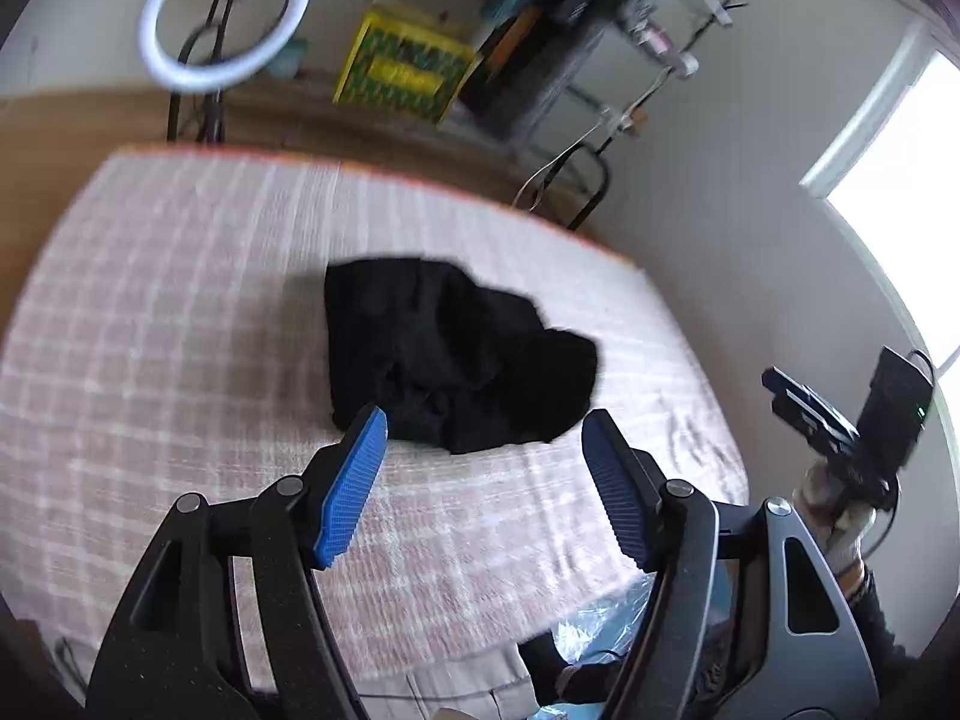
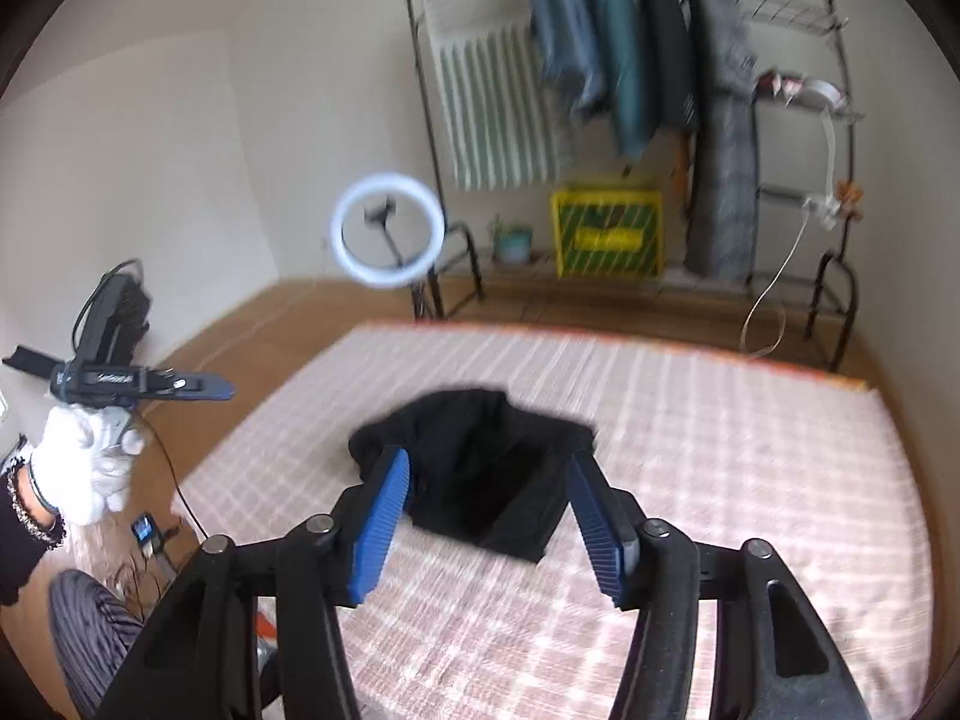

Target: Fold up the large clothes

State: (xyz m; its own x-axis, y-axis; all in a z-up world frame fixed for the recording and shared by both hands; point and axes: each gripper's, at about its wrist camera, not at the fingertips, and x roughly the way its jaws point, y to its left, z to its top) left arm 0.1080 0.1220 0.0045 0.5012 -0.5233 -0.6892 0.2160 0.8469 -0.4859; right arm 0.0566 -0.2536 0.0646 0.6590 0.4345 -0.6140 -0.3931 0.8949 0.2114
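A black garment (image 1: pixel 456 354) lies crumpled in a heap near the middle of a bed with a pink and white checked cover (image 1: pixel 180 312). My left gripper (image 1: pixel 485 420) hovers over the near side of the heap, open, with nothing between its blue pads (image 1: pixel 354 480). In the right wrist view the same garment (image 2: pixel 480 468) lies ahead of my right gripper (image 2: pixel 487 459), also open and empty. The left gripper (image 2: pixel 198 387) shows off to the left, held by a white-gloved hand (image 2: pixel 90 468). The right gripper (image 1: pixel 792 396) appears at the right edge of the left wrist view.
A ring light (image 2: pixel 389 231) stands beyond the bed's far edge. Behind it are a radiator (image 2: pixel 498 114), a yellow crate (image 2: pixel 609 234) and a rack of hanging clothes (image 2: pixel 636 42). A window (image 1: pixel 900 180) is on the right. Clear plastic (image 1: pixel 600 630) lies by the near edge.
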